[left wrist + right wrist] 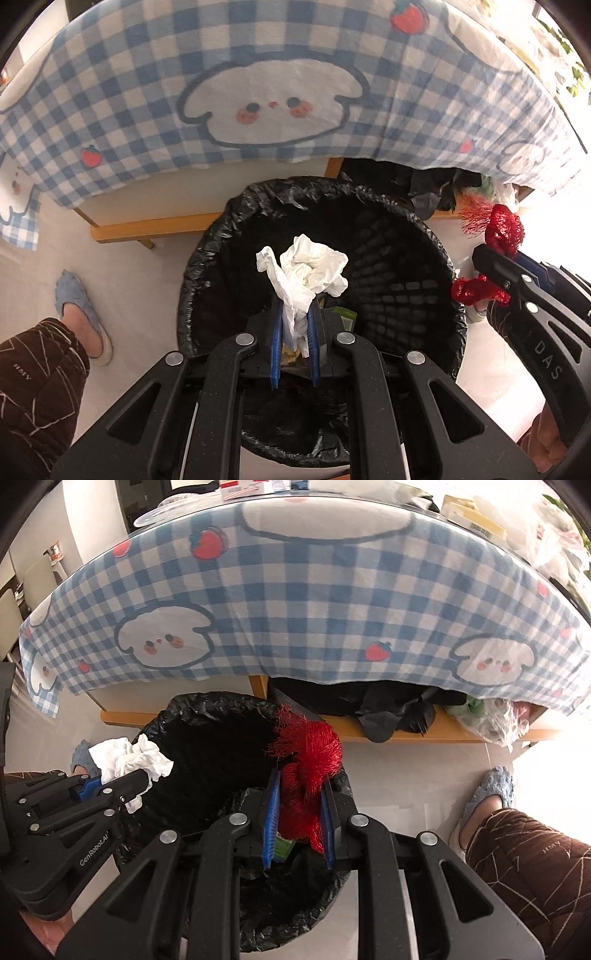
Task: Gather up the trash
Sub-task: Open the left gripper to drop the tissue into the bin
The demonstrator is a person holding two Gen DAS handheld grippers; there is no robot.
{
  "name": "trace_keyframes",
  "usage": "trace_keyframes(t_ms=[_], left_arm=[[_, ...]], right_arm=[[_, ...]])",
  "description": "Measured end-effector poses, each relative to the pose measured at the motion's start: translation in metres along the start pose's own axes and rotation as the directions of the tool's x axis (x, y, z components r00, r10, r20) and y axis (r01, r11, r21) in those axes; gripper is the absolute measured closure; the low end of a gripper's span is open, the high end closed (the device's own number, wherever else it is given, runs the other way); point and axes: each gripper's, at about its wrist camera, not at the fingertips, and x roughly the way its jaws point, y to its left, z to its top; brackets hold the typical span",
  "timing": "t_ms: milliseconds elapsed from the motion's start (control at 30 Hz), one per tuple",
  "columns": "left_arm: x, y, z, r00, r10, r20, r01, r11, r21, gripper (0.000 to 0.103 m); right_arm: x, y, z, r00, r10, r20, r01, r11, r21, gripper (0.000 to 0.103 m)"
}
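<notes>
Tissue (306, 269), white and crumpled, sits pinched between the blue-padded fingers (276, 354) of our left gripper (294, 325), and it hangs directly over the open mouth of the bin (207, 258), which is lined with a black bag. In the right wrist view the same tissue (133, 760) shows at the left, above the bin's near-left rim. Our right gripper (297, 812) has its fingers (269, 823) pressed onto a wad of red mesh netting (310, 760), which bulges out past the fingertips and hangs over the right side of the bin (207, 716); from the left wrist camera that netting (502, 229) appears at the right edge, just outside the bin's rim, with the right gripper (491, 273) around it. Down inside the bin we can see a bit of green packaging (284, 847) and some other scraps, too dark to tell apart. Beyond the bin stands the bench (166, 716), its wooden lower rail and leg showing, draped with a blue-and-white checked cloth (258, 74) printed with white cartoon dogs and strawberries. Under the bench, to the far right, lie black bags (388, 705) and clear plastic wrapping (506, 720). On the pale floor (147, 280) we see a foot in a blue fuzzy slipper (81, 314) and a brown quilted trouser leg (37, 387) at the left, and the other slipper (487, 797) at the right.
</notes>
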Motion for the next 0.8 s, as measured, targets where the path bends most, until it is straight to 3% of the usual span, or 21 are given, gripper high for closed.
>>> trace_keyframes(t_ms=[167, 267, 500, 800], left_arm=[[0.008, -0.007, -0.003, 1.000, -0.015, -0.018, 0.015, 1.000, 0.009, 0.091], [0.008, -0.010, -0.003, 1.000, -0.014, -0.015, 0.014, 1.000, 0.018, 0.085], [0.002, -0.010, -0.006, 1.000, 0.008, 0.017, -0.008, 1.000, 0.027, 0.053], [-0.005, 0.014, -0.009, 0.998, 0.042, 0.040, -0.042, 0.999, -0.011, 0.028]], right_arm=[[0.002, -0.008, -0.003, 1.000, -0.015, -0.010, 0.015, 1.000, 0.017, 0.085], [0.003, -0.010, -0.004, 1.000, -0.019, -0.014, 0.019, 1.000, 0.024, 0.085], [0.006, -0.008, -0.004, 1.000, -0.010, -0.016, 0.010, 1.000, 0.022, 0.085], [0.011, 0.005, 0.001, 1.000, 0.017, -0.020, -0.017, 1.000, 0.015, 0.085]])
